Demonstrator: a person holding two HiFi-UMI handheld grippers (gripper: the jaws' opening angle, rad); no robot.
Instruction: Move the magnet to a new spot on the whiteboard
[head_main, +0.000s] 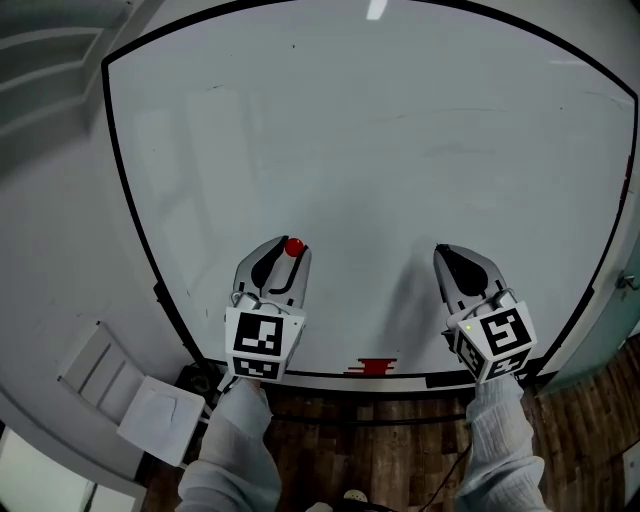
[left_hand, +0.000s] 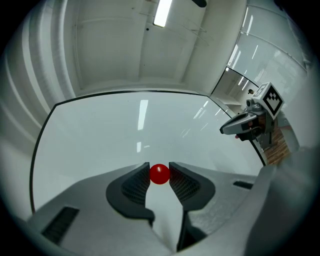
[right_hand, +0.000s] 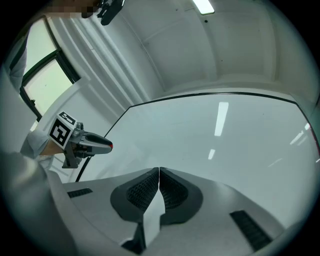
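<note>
- Two grippers are in front of one big whiteboard (head_main: 380, 130), and the person holds one in each hand.
- On the left, the left gripper (head_main: 286, 249) pinches a small red magnet (left_hand: 160, 174) at its very tips, with one pad on each side of the ball.
- The magnet is low on the board, left of the middle. I cannot tell if it touches the board or sits just off it.
- I think the magnet is light and hard, but it is round and smooth, so it could slip out. Holding it across its widest part, as now, looks best. It will likely snap onto the board when it gets close.
- In the middle, a small red thing (head_main: 373, 367) lies on the bottom ledge. It is too small to name.
- On the right, the right gripper (head_main: 446, 252) is empty, with its jaws pressed together, well apart from the magnet.
</note>
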